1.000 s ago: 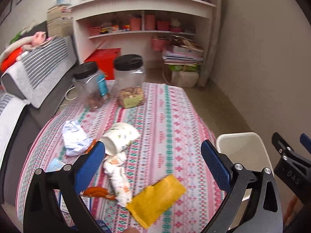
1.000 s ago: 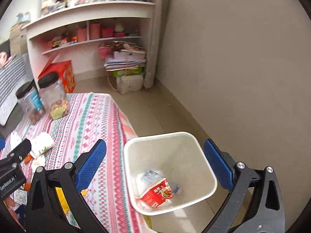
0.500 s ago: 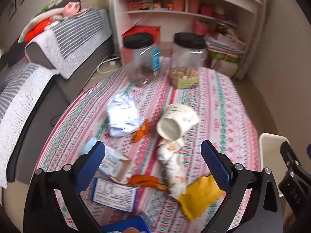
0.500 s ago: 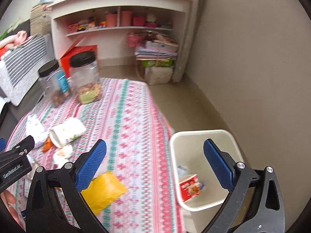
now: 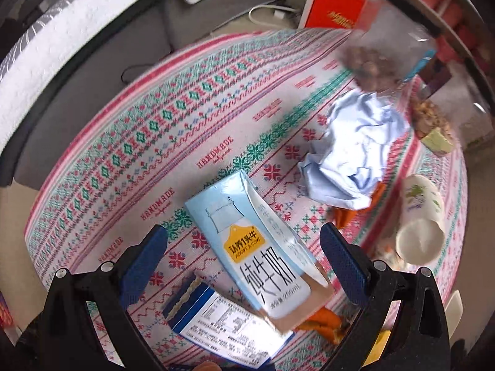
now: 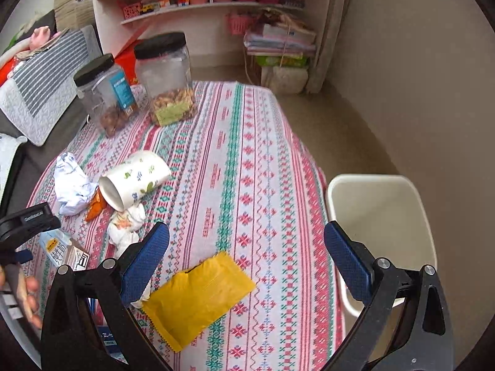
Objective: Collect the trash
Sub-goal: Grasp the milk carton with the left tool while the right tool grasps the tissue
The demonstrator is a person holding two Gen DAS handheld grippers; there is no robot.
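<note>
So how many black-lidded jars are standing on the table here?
2. The blue-labelled jar stands at the table's far left; the taller jar with the green label stands close beside it, to its right. None appears hidden.

Tablecloth: the word "HANDMADE" in red capitals, repeated in a row along the cloth in my left view; a smaller script line under each is too small to read.
Milk carton: yellow tag printed "认养1头牛" with "ADOPT A COW" beneath; large black characters "纯牛奶" below the tag; the small volume line at the bottom is blurred.
Milk carton, right view: the same yellow tag and black characters, too small to read there.
Blue box: white panel of fine print, illegible.
Red box: gold characters, blurred.
</note>
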